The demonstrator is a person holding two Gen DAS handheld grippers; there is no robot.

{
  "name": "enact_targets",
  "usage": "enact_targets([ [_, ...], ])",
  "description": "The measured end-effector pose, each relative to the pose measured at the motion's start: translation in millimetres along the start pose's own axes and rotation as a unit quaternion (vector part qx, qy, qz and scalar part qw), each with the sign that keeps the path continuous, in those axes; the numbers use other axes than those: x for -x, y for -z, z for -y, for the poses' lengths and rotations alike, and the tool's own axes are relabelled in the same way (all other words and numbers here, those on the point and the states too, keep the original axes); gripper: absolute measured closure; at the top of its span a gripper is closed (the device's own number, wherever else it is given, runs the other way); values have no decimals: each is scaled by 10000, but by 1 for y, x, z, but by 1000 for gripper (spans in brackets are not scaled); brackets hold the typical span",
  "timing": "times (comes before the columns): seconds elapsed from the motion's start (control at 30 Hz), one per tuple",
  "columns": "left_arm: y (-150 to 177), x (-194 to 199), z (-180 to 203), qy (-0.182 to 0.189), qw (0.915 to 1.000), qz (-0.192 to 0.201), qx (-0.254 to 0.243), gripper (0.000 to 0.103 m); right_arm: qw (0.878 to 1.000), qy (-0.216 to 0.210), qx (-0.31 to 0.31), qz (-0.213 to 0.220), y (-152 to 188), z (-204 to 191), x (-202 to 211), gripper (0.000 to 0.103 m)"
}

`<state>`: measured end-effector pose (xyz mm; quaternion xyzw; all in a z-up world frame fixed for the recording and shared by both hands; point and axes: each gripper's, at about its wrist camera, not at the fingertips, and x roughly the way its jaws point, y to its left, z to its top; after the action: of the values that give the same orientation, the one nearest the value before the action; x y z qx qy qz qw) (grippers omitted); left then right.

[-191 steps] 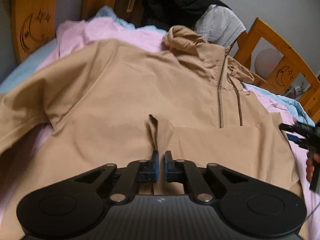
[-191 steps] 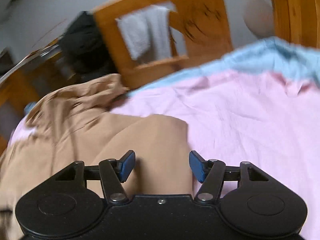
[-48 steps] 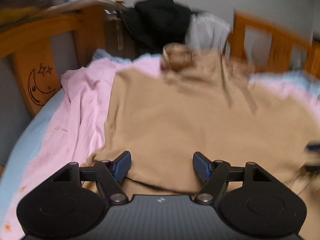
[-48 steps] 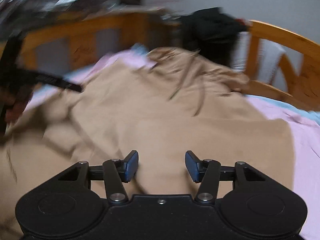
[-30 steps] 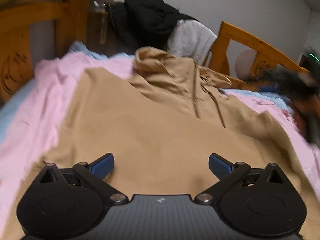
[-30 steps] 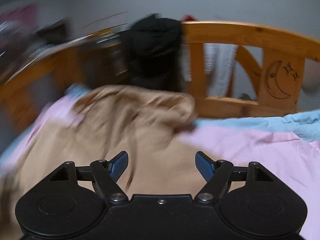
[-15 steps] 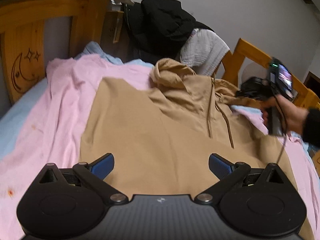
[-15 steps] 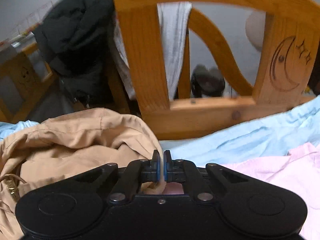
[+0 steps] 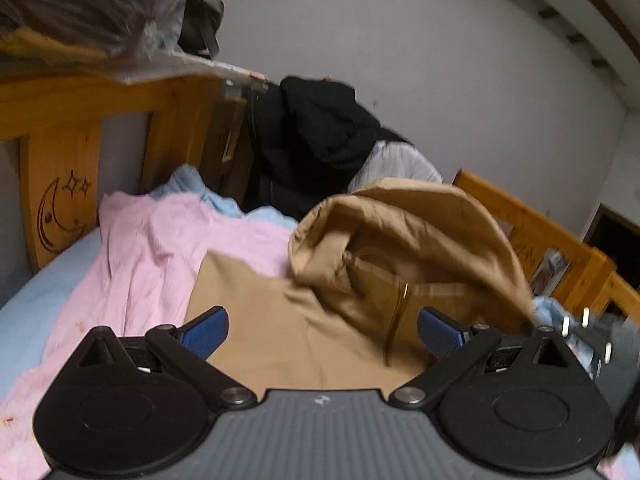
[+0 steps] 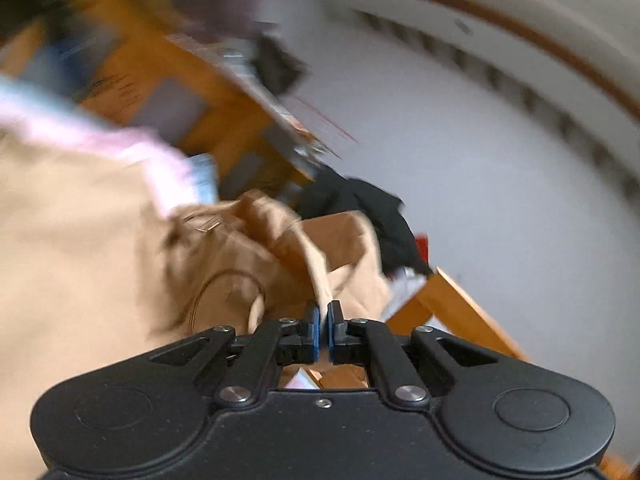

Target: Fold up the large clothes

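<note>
Hoodie (image 9: pixel 280 344) lies on the pink sheet (image 9: pixel 152 248), hood raised; right gripper (image 10: pixel 323 330) is clamped on hood fabric, left gripper (image 9: pixel 322 330) gapes wide above the hoodie, holding nothing

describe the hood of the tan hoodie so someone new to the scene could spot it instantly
On the wooden-framed bed lies a pink sheet with a tan hoodie spread over it. At the garment's far end, just in front of the black jacket, the hood stands raised as an open pouch. It is the only lifted part of the tan cloth, and a brass zipper runs below its opening.
</note>
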<state>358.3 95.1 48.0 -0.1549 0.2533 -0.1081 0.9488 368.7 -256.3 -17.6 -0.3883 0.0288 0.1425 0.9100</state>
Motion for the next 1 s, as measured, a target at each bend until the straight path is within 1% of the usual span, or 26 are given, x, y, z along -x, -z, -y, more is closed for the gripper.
enact_targets([
  [0.1,-14,4,4,329,9993,78,132,1,9990,-144,420,25,12,-21,28,99],
  [0.17,-22,1,9,790,9965,52,286,1,9967,-215,781,58,20,-35,44,99],
  [0.23,-27,-9,15,1282,9905,-73,489,1,9940,-345,1034,30,27,-47,55,99],
  [0.27,-27,-19,18,1462,9872,-195,613,1,9929,-368,1127,21,30,-50,58,99],
  [0.3,-26,-31,20,1596,9836,-395,744,1,9923,-376,1181,-3,32,-53,59,99],
  [0.33,-24,-46,20,1640,9802,-599,930,1,9922,-376,1187,-54,35,-54,59,99],
  [0.4,-15,-71,15,1529,9737,-910,1424,1,9927,-364,1137,-172,40,-54,61,99],
  [0.43,-8,-81,10,1463,9675,-1064,1766,2,9926,-356,1134,-238,42,-54,60,99],
  [0.47,-1,-88,4,1451,9591,-1164,2135,4,9925,-363,1134,-277,43,-52,58,99],
  [0.5,7,-90,-1,1447,9523,-1178,2413,8,9921,-385,1152,-321,45,-52,57,99],
  [0.53,13,-91,-5,1413,9492,-1166,2558,19,9913,-413,1195,-362,47,-52,56,99],
  [0.57,19,-91,-7,1354,9481,-1192,2619,31,9904,-432,1252,-392,49,-52,55,99],
  [0.6,23,-92,-8,1286,9480,-1236,2636,39,9893,-460,1314,-441,52,-53,55,99],
  [0.67,28,-91,-12,1126,9492,-1302,2636,84,9877,-479,1402,-508,56,-53,46,97],
  [0.73,32,-86,-10,1117,9482,-1360,2644,94,9861,-437,1495,-578,61,-53,38,99],
  [0.77,33,-80,-8,1160,9500,-1319,2582,94,9846,-345,1613,-579,61,-52,31,100],
  [0.83,40,-72,4,1150,9598,-1286,2212,94,9818,29,1835,-495,63,-47,16,100],
  [0.87,45,-75,9,1132,9640,-1366,1980,94,9822,215,1797,-497,62,-39,5,99],
  [0.9,52,-81,14,1106,9663,-1497,1779,93,9830,359,1706,-566,62,-33,-6,99],
  [0.93,59,-87,19,1024,9691,-1606,1566,90,9828,424,1668,-667,63,-29,-15,99],
  [0.97,65,-92,22,936,9716,-1667,1398,87,9817,401,1663,-841,66,-27,-27,88],
  [1.0,70,-93,22,851,9715,-1762,1335,84,9817,271,1617,-973,68,-25,-32,80],
])
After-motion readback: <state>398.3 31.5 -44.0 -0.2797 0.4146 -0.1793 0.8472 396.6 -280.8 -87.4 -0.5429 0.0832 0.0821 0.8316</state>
